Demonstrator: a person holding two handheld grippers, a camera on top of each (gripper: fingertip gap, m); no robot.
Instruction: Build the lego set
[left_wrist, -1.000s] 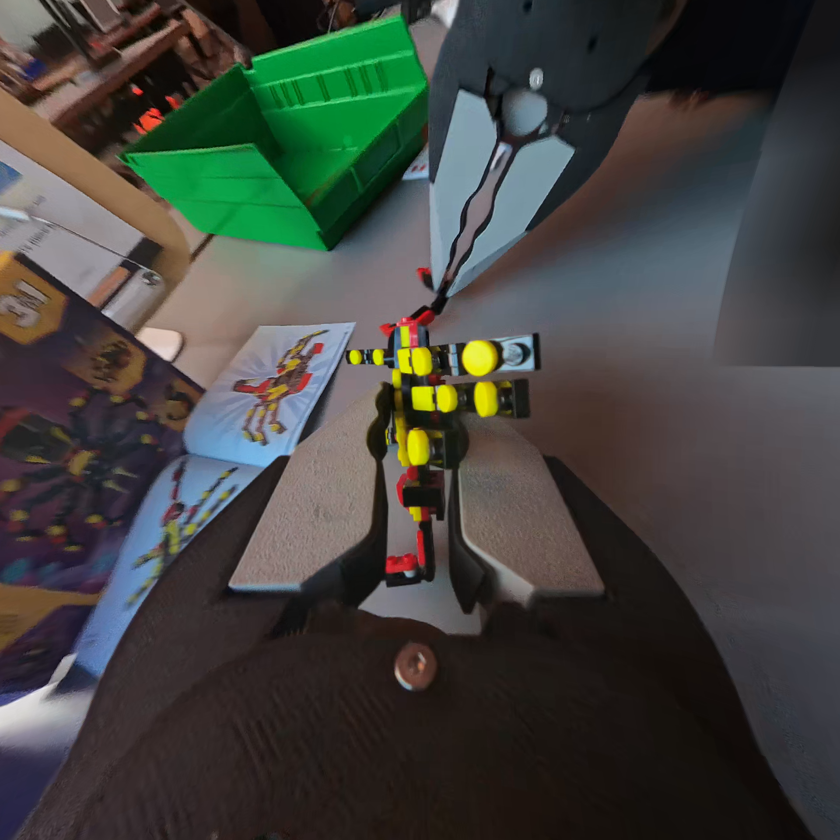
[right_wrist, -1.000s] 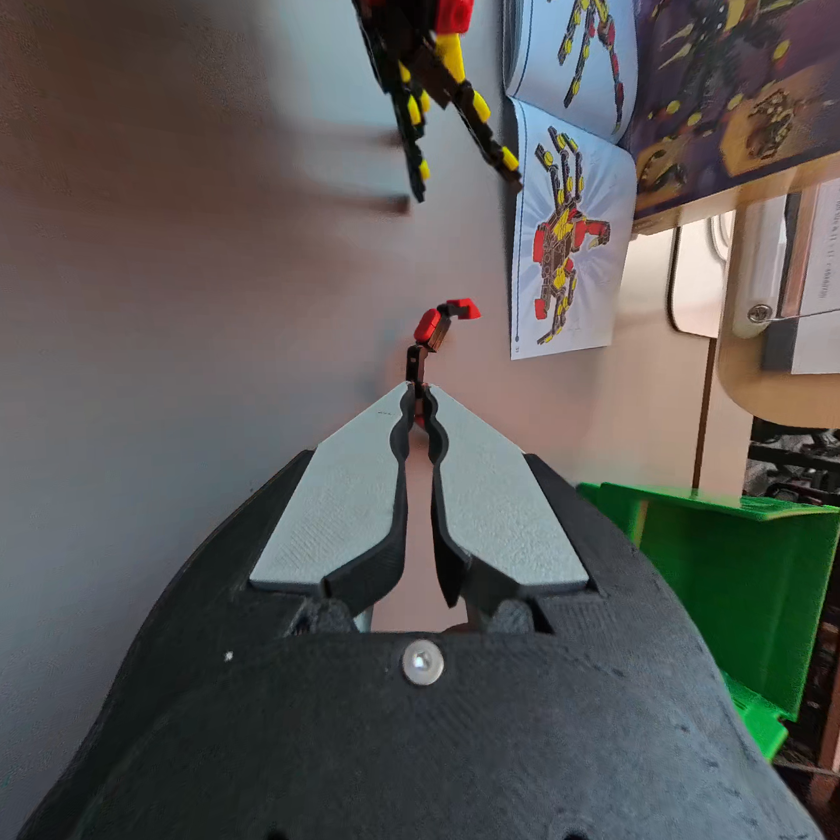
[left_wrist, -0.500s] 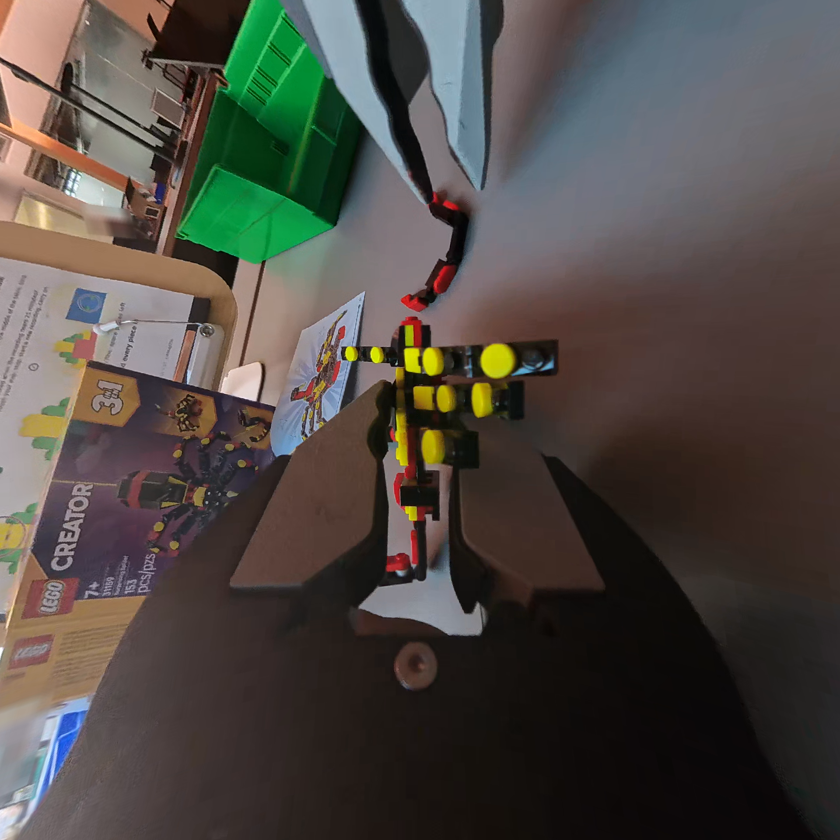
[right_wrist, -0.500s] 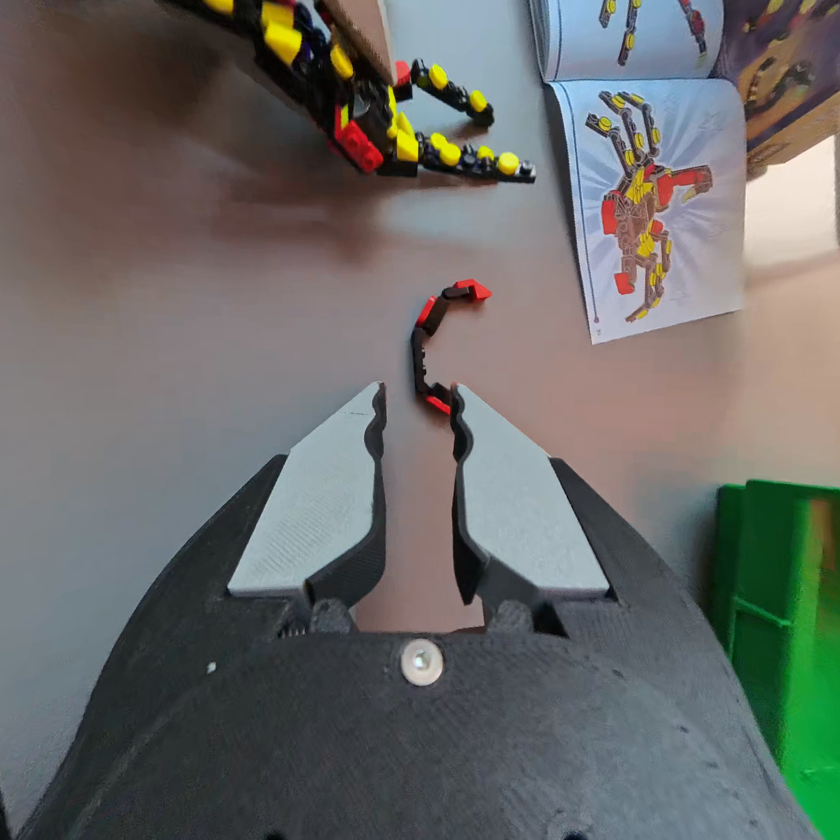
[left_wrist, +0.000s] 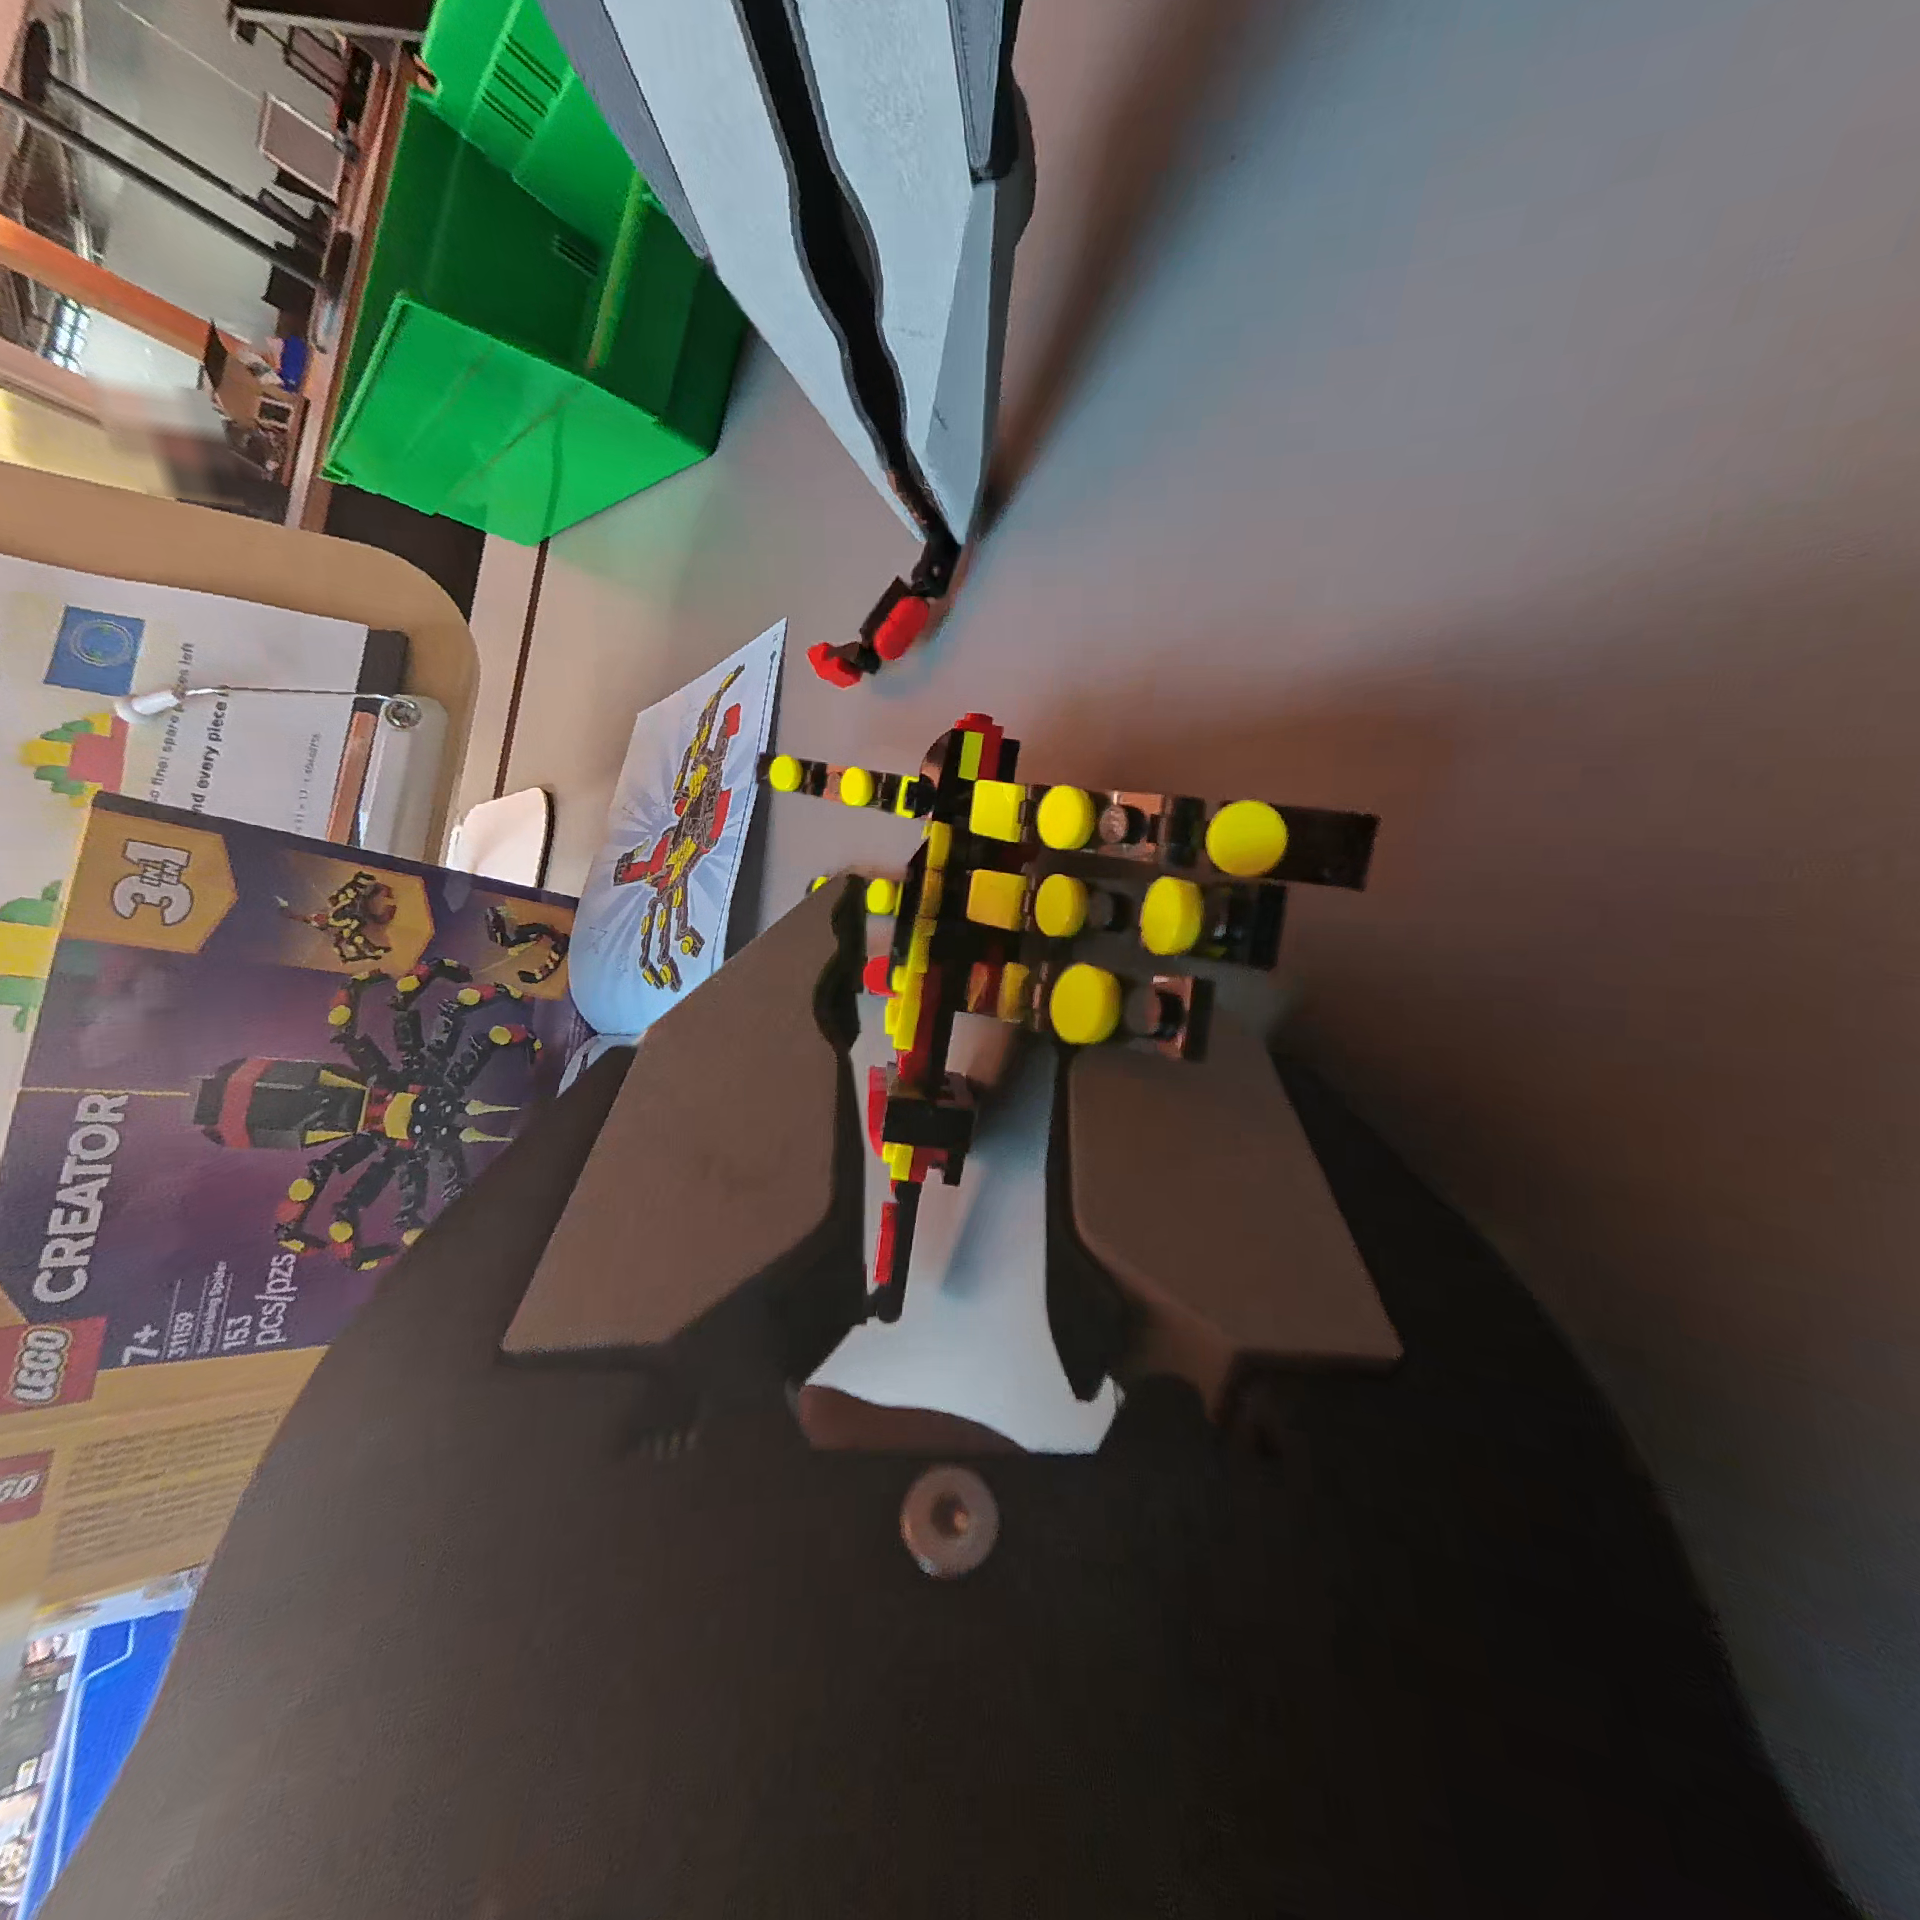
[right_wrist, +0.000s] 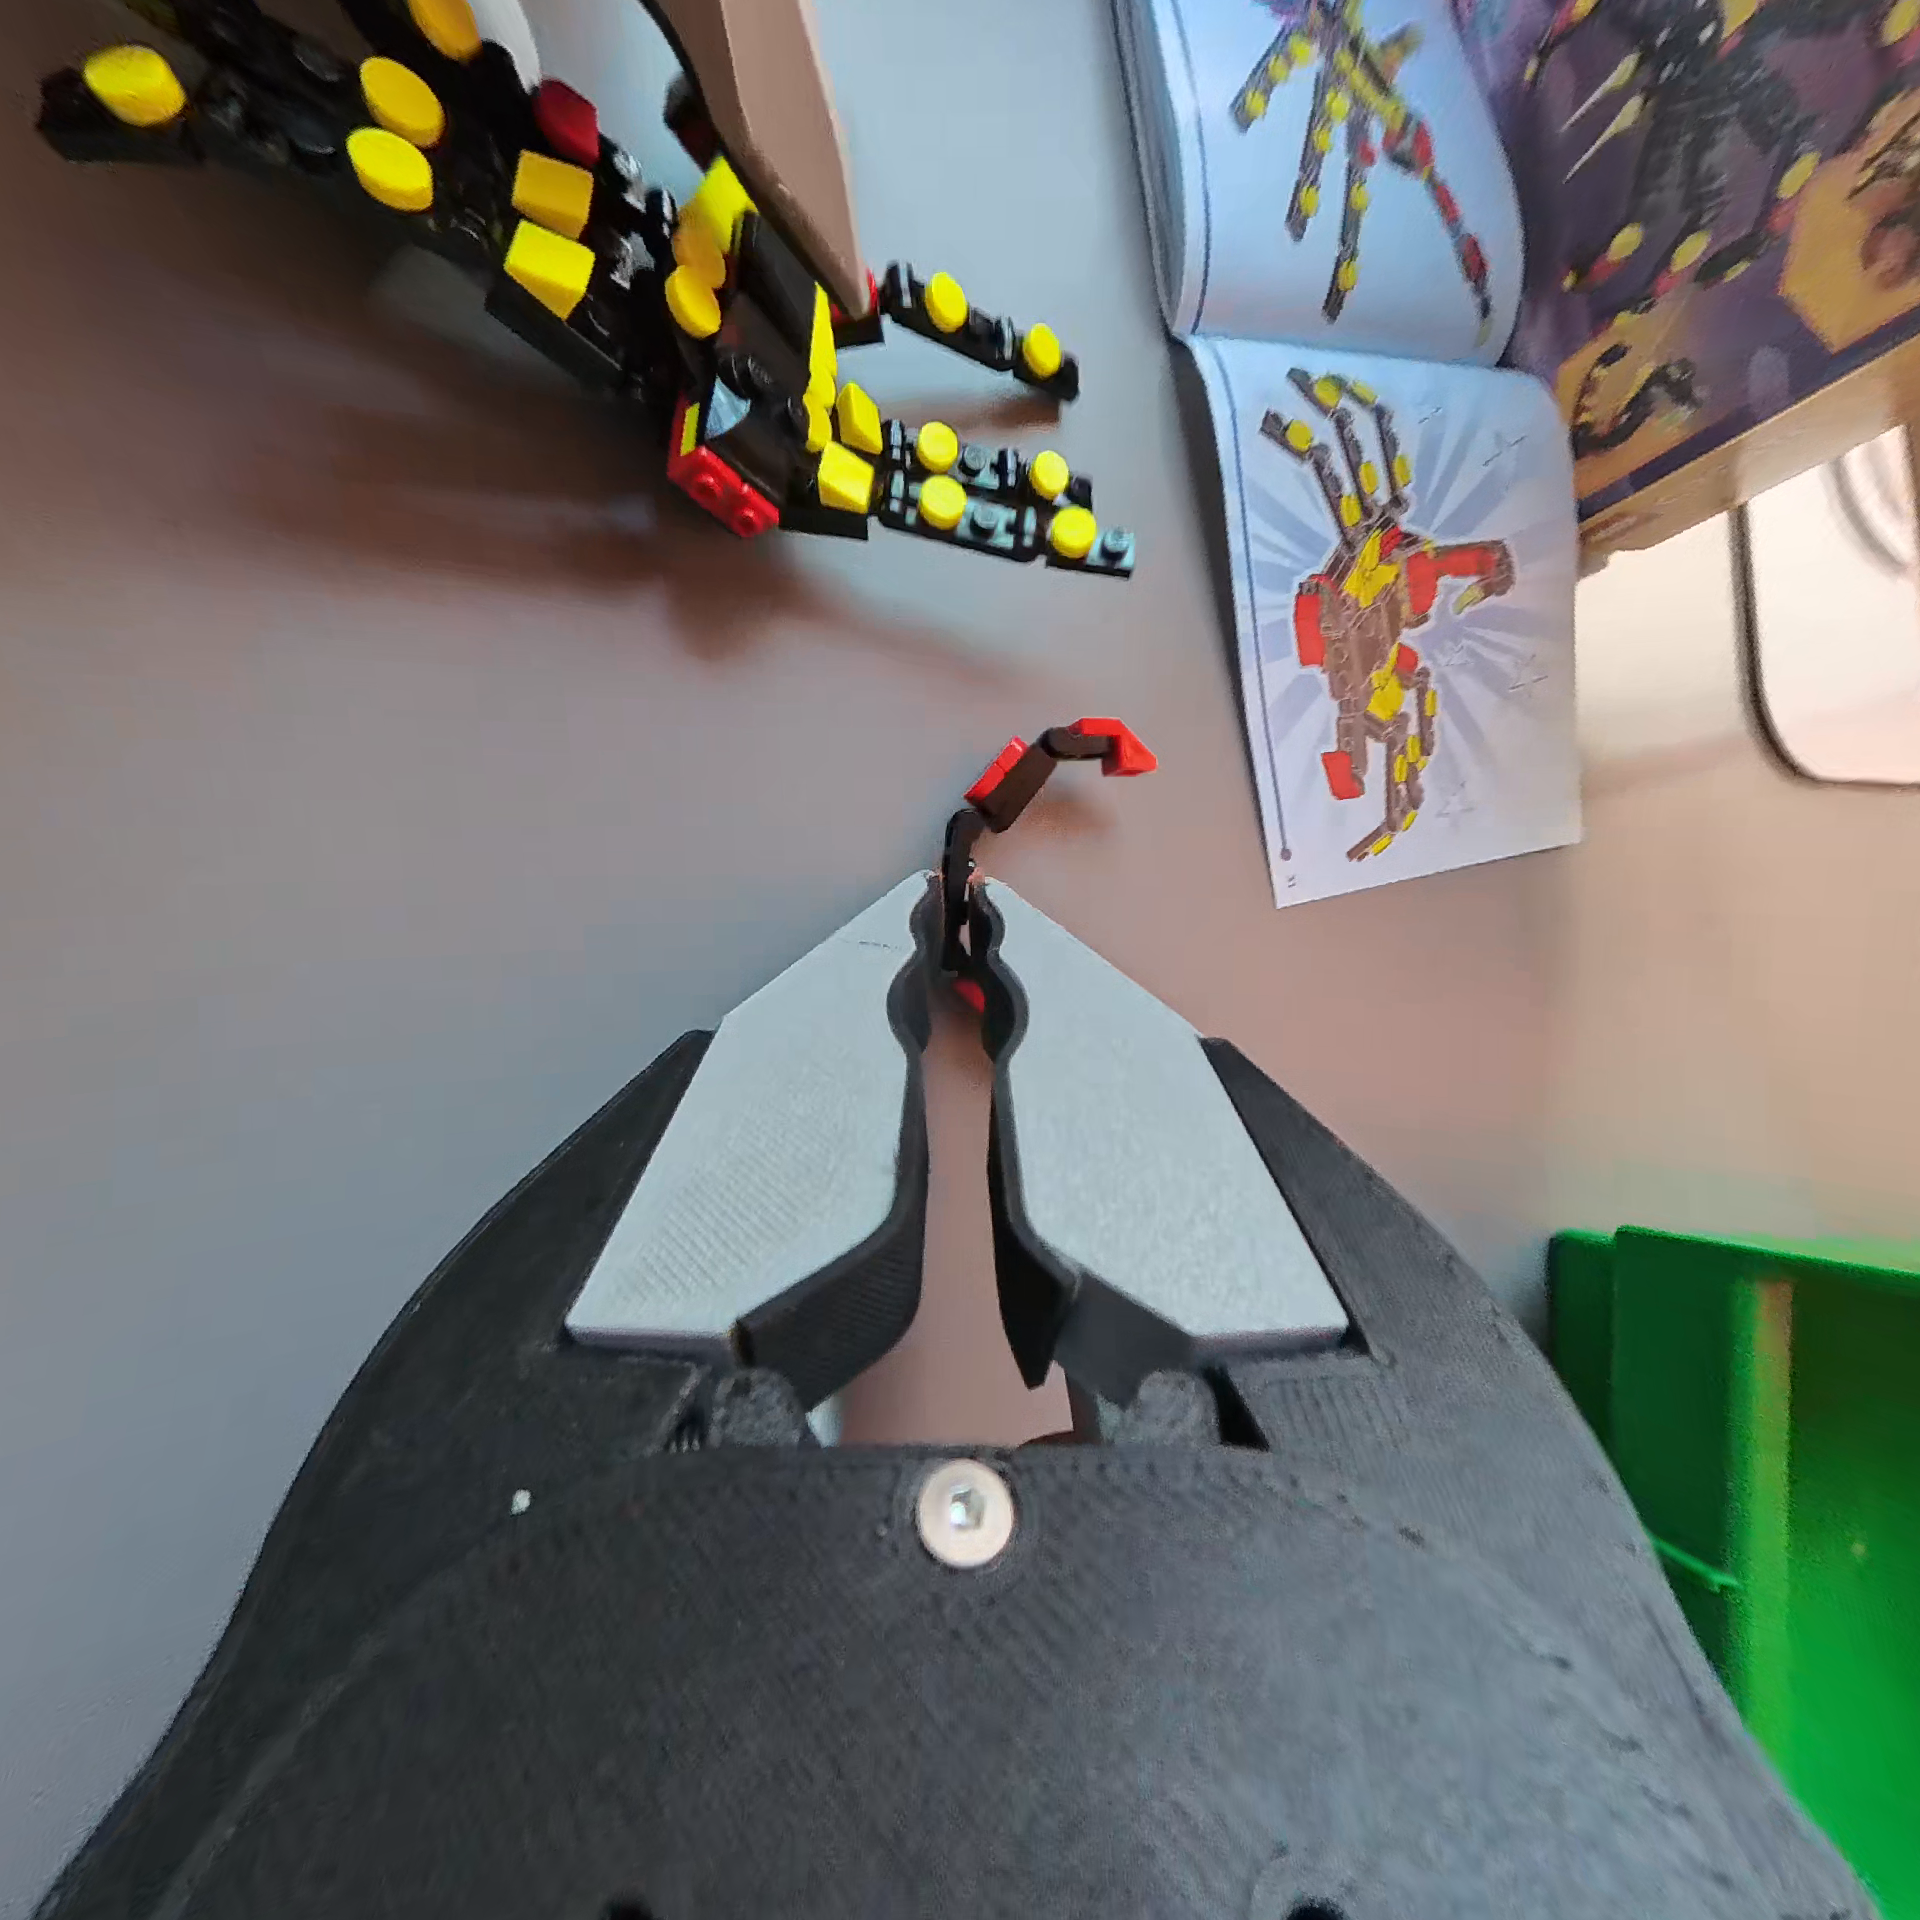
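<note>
In the left wrist view, the set's box (left_wrist: 239, 1101) fills the left edge with the open instruction booklet (left_wrist: 686, 831) just beside it and a green bin (left_wrist: 520, 343) in the upper left. At frame centre my left gripper (left_wrist: 951, 997) is clamped on the black, yellow and red lego body (left_wrist: 1039, 914), held clear above the grey table (left_wrist: 1558, 416). Above it, my right gripper (left_wrist: 935, 520) pinches the curved red-and-black tail piece (left_wrist: 883, 634).

In the right wrist view, the body sits in the upper left, the right gripper (right_wrist: 961, 914) at centre is closed on the tail's black end, its red tip (right_wrist: 1112, 743) curling to the right toward the booklet.

I judge the step is joining this tail to the body. Next I need to line its free end up with the body's socket and press squarely, without twisting the hinged links.
</note>
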